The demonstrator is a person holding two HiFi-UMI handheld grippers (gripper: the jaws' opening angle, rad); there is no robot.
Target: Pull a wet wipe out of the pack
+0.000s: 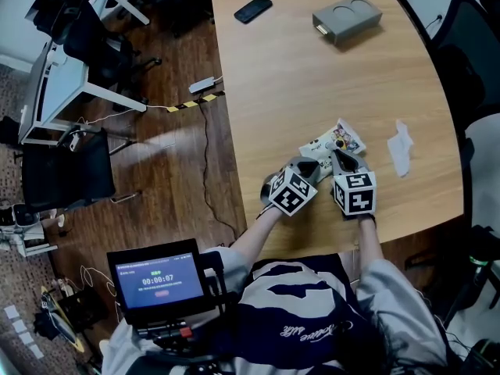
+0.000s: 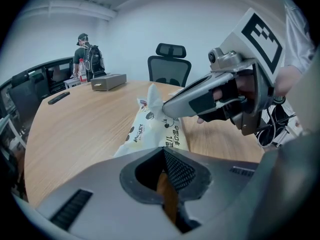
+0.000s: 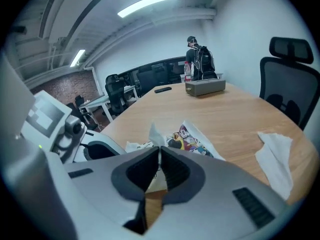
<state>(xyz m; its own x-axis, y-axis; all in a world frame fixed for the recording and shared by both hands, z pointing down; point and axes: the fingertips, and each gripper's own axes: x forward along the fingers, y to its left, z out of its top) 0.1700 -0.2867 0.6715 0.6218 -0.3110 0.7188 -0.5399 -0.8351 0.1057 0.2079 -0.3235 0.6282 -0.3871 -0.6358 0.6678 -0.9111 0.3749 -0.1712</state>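
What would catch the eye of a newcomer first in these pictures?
Two tongs with marker cubes meet over a cartoon-printed wipe pack near the front edge of the wooden table. The left tongs clamp the end of the pack, while the right tongs pinch a white wipe standing up from it. A loose wipe lies crumpled on the table, right of the pack.

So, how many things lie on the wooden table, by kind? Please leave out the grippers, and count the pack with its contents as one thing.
Black phone: 1
Grey box: 1
Wet wipe pack: 1
Loose white wipe: 1
Total: 4
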